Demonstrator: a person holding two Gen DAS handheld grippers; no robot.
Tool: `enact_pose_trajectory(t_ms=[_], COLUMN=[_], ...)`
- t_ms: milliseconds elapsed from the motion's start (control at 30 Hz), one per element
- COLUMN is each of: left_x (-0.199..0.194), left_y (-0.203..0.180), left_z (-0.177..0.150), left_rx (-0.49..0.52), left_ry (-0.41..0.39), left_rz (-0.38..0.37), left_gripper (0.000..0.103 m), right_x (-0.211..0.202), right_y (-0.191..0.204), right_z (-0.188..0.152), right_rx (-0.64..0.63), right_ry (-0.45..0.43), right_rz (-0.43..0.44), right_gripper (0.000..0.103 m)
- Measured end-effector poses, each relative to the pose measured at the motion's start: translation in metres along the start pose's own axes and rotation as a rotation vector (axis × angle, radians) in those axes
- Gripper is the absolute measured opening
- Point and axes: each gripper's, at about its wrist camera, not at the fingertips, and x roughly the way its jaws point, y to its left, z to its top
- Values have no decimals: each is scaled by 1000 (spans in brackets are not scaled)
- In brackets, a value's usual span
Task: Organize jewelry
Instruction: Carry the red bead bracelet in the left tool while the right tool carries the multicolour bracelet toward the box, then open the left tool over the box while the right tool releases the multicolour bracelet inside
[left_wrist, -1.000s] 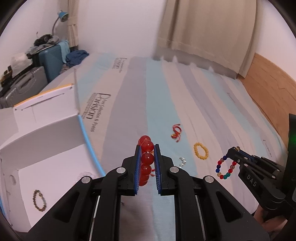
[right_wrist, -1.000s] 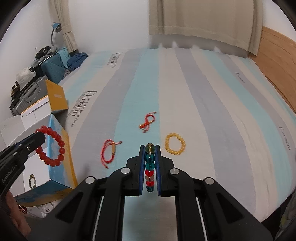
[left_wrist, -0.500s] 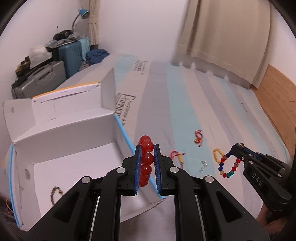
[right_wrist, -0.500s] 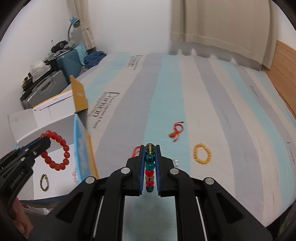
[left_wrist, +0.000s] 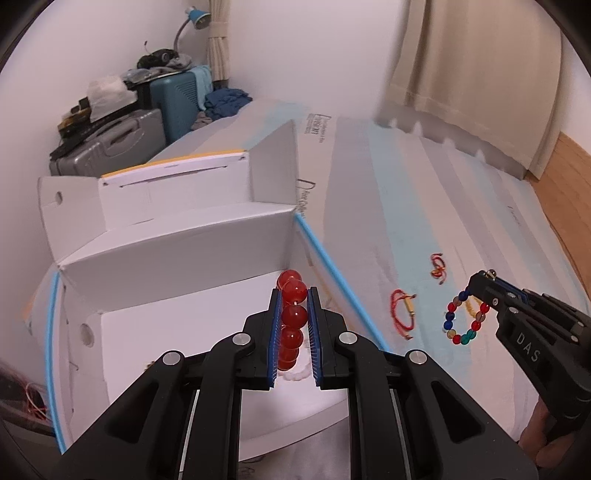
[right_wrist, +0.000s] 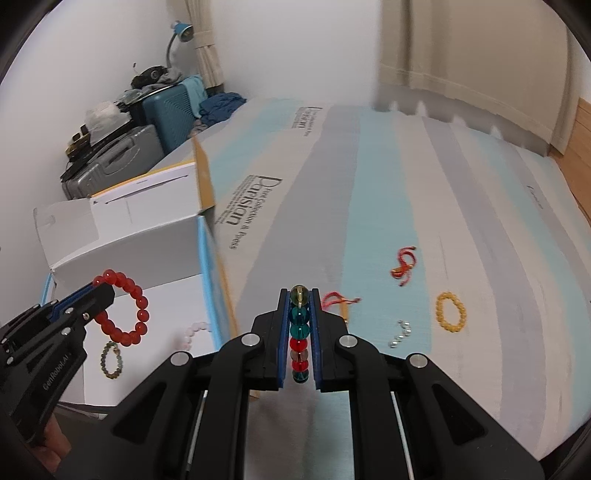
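My left gripper (left_wrist: 293, 295) is shut on a red bead bracelet (left_wrist: 291, 321) and hangs over the open white cardboard box (left_wrist: 177, 236); from the right wrist view the same bracelet (right_wrist: 123, 314) dangles above the box floor. My right gripper (right_wrist: 300, 295) is shut on a multicoloured bead bracelet (right_wrist: 299, 332), held above the striped bed to the right of the box (right_wrist: 129, 236). That bracelet (left_wrist: 463, 317) shows as a ring in the left wrist view. Inside the box lie a dark bead bracelet (right_wrist: 110, 360) and a pale pink one (right_wrist: 192, 332).
On the bed (right_wrist: 406, 184) lie a red cord bracelet (right_wrist: 338, 301), a red knotted cord (right_wrist: 404, 260), a yellow bead bracelet (right_wrist: 450, 312) and a small silver piece (right_wrist: 400, 332). Suitcases (right_wrist: 110, 162) and clothes stand past the box. A wooden wall panel (left_wrist: 569, 177) borders the bed's right.
Both grippers have swung left with their bracelets. The left one now hangs over the box interior; the right one has come close to the box's near wall.
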Motion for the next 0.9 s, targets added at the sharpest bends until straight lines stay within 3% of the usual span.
enact_pose_trajectory(t_ms=[900], left_x=[1], left_y=[96], left_z=[-15], left_rx=[-111], left_ry=[34], left_rz=[69], left_gripper=[13], right_x=[27], right_y=[111], right_z=[1], right_rx=[-136], right_ry=[44], right_rz=[67], right_gripper=[9])
